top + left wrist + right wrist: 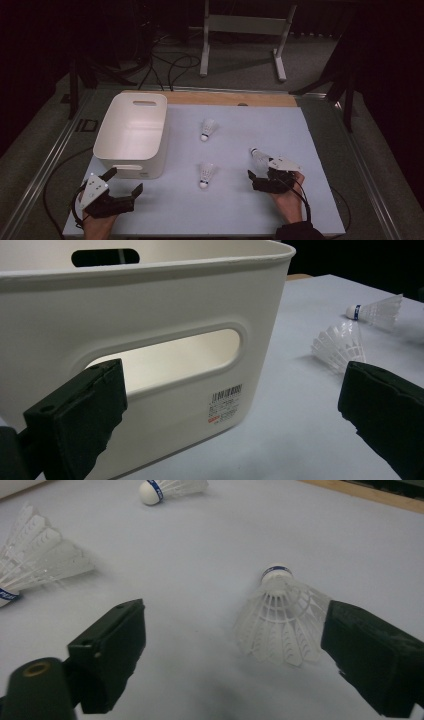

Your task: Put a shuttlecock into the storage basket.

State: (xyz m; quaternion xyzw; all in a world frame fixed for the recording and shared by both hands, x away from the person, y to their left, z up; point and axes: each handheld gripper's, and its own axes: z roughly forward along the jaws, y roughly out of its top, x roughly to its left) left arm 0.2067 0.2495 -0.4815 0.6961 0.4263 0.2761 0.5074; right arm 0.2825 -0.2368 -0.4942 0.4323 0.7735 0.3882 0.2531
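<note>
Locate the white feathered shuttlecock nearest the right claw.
In the high view the white feathered shuttlecock lies on the pale blue table mat at the right, just ahead of the open right claw; in the right gripper view it sits against the right-hand jaw.

Dim room, grey floor (240, 75), white table frame (243, 24) behind.

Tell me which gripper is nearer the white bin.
Left. The left gripper sits just in front of the white bin, jaws open toward its handle slot. The right gripper is across the table, jaws open around a shuttlecock.
</note>
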